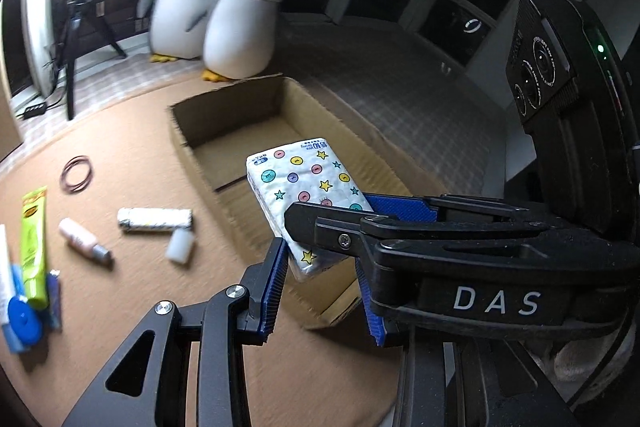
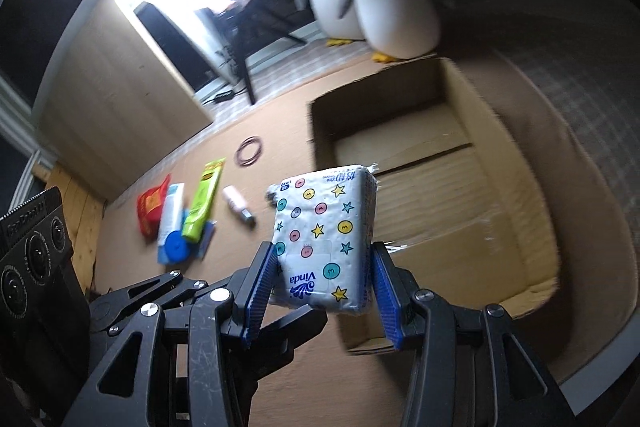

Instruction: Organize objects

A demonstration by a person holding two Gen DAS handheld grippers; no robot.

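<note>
A: Largest item?
B: Cardboard box [image 2: 440,163], open, empty.
A: Next?
B: Tissue pack [image 2: 326,239], soft, light, slick wrap; held above the box's near end. Right gripper [image 2: 326,291] clamps its sides; left gripper [image 1: 324,287] grips one corner.

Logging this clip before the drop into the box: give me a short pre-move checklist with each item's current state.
1. Tissue pack gripped by the right tool: ok, blue pads press on both of its sides.
2. Left tool also on the pack: ok, the pack sits between its pads, crossed with the right tool.
3. Pack lifted clear of the mat: ok.
4. Cardboard box open with free floor: ok, nothing visible inside.
5. Pack positioned over the box: ok, it hangs above the near end.
6. Loose items, such as the green tube and hair ties, out of the path: ok, they lie left of the box.
</note>
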